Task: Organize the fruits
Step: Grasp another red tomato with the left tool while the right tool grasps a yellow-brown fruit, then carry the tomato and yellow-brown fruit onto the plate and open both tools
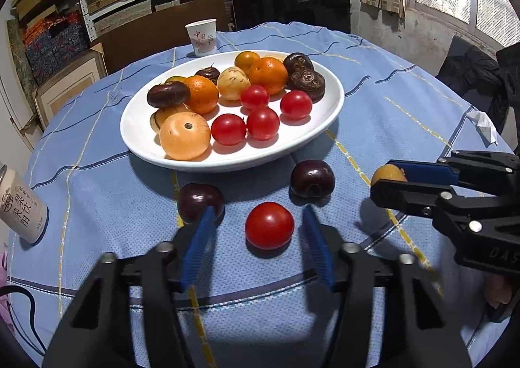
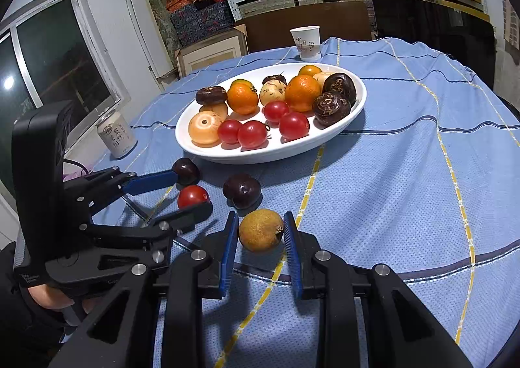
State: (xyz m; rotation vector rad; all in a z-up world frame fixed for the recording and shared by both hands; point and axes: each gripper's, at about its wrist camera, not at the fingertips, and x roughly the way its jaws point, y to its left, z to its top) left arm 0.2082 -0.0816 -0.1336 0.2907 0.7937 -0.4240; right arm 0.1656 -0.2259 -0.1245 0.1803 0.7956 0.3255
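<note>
The right gripper [image 2: 258, 234] is clamped on a yellow-brown fruit [image 2: 261, 230] resting on the tablecloth [image 2: 406, 192]. The left gripper [image 1: 258, 226] brackets a red tomato [image 1: 269, 225], its blue pads seemingly not yet touching. The tomato is probably smooth, light and easily bruised, so a gentle squeeze across its widest part suits it. The white plate [image 1: 325, 127] lies beyond.

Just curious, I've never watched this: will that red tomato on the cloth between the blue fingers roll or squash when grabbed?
The tomato is round and glossy, so it could roll or slip. Its thin skin probably bruises under hard squeezing. The left gripper straddles it without touching yet.
</note>
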